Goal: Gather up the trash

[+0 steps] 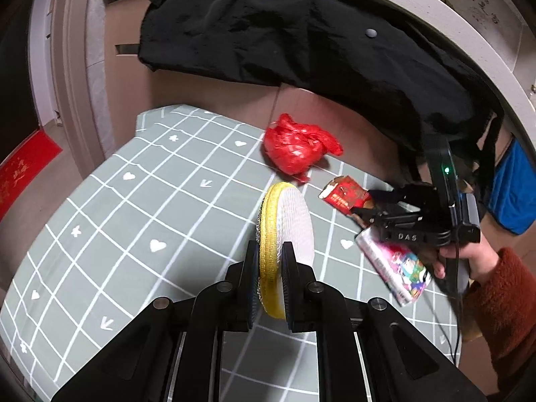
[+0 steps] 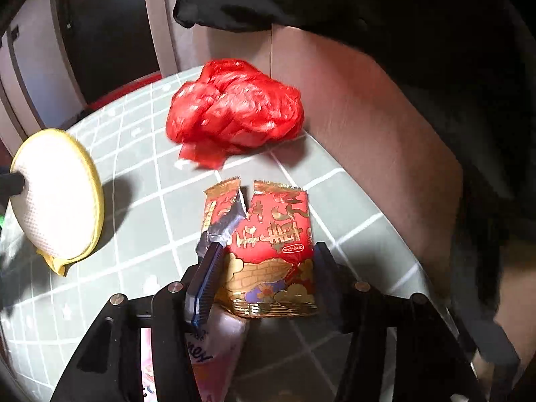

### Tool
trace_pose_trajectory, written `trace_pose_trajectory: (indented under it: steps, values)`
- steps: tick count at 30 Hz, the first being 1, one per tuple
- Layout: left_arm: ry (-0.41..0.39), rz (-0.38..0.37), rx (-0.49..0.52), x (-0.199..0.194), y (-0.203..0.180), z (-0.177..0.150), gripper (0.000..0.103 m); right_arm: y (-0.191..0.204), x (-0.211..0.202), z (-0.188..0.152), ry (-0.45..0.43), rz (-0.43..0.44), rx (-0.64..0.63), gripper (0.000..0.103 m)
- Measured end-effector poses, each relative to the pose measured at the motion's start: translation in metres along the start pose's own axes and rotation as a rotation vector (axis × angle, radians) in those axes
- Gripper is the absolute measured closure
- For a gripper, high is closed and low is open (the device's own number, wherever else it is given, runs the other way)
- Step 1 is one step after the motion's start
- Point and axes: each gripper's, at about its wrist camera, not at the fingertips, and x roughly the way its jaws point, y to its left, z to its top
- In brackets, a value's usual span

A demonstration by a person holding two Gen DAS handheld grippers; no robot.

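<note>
Black cloth (image 1: 301, 33): one, draped over the far edge of the scene, hanging down behind the tabletop.
Tabletop (image 1: 134, 217): one, covered in a grey-green grid cloth with small white hearts and arrows.
Red plastic bag (image 1: 298, 149): one, crumpled, lying at the far side of the tabletop, apart from both tongs.
Round pad (image 1: 284, 231): one, white faces with a yellow rim, held upright on edge above the tabletop.
Left tongs (image 1: 271, 274): pressed onto the round pad, one finger on each face.
Pink packet (image 1: 398, 268): one, glossy, lying on the right side of the tabletop under the right tongs.
Red wrapper (image 2: 268, 244): one, red and gold, torn open at its far edge, held between the fingers of the right tongs and apparently lifted off the tabletop.
Right tongs (image 2: 264, 268): pinching the red wrapper from both sides.
Step in hand: both tongs each carry one piece of trash; this looks like the pick-up stage, with no bin in view.
Left to collect: by my count two pieces, the red plastic bag and the pink packet.
Next move: likely carrying the held pieces to a bin, keeping both grips firm since the wrapper is thin and may slip.
</note>
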Motion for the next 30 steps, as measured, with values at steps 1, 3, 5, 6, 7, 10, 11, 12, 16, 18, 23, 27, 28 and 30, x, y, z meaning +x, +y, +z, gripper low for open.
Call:
trace_pose_trajectory:
  steps: [1, 3, 5, 6, 7, 10, 11, 12, 16, 18, 23, 27, 28, 30]
  values:
    - [-0.003, -0.003, 0.003, -0.001, -0.002, 0.0, 0.09, 0.0, -0.003, -0.002, 0.005, -0.008, 0.016, 0.061]
    - [-0.017, -0.004, 0.008, -0.006, -0.008, -0.001, 0.09, 0.001, -0.013, -0.006, -0.002, -0.032, 0.041, 0.079]
    - [-0.031, -0.004, 0.012, -0.012, -0.013, -0.002, 0.09, 0.003, -0.03, -0.012, -0.033, -0.052, 0.058, 0.085]
    - [-0.039, -0.004, 0.014, -0.015, -0.015, -0.002, 0.09, 0.004, -0.04, -0.015, -0.049, -0.062, 0.065, 0.088]
    - [-0.051, -0.003, 0.019, -0.019, -0.019, -0.002, 0.09, 0.004, -0.05, -0.02, -0.063, -0.066, 0.072, 0.09]
    - [-0.084, 0.002, 0.034, -0.03, -0.029, -0.003, 0.09, 0.011, -0.073, -0.025, -0.104, -0.047, 0.086, 0.094]
    - [-0.096, 0.002, 0.039, -0.035, -0.032, -0.002, 0.09, 0.013, -0.084, -0.03, -0.115, -0.046, 0.084, 0.094]
    - [-0.111, 0.002, 0.044, -0.04, -0.036, -0.002, 0.09, 0.018, -0.096, -0.034, -0.129, -0.046, 0.077, 0.095]
    - [-0.143, -0.002, 0.048, -0.055, -0.046, -0.004, 0.09, 0.03, -0.131, -0.048, -0.164, -0.037, 0.068, 0.096]
    - [-0.149, -0.005, 0.048, -0.061, -0.049, -0.007, 0.09, 0.029, -0.147, -0.057, -0.17, -0.012, 0.077, 0.097]
    - [-0.134, -0.015, 0.041, -0.066, -0.052, -0.017, 0.09, 0.048, -0.164, -0.087, -0.153, 0.085, 0.111, 0.097]
    - [-0.112, -0.034, 0.024, -0.062, -0.051, -0.023, 0.09, 0.058, -0.165, -0.105, -0.156, 0.16, 0.117, 0.082]
    - [-0.108, -0.037, 0.018, -0.062, -0.05, -0.025, 0.09, 0.057, -0.163, -0.107, -0.161, 0.145, 0.125, 0.064]
    - [-0.094, -0.043, 0.006, -0.06, -0.046, -0.026, 0.09, 0.047, -0.155, -0.106, -0.174, 0.103, 0.171, 0.053]
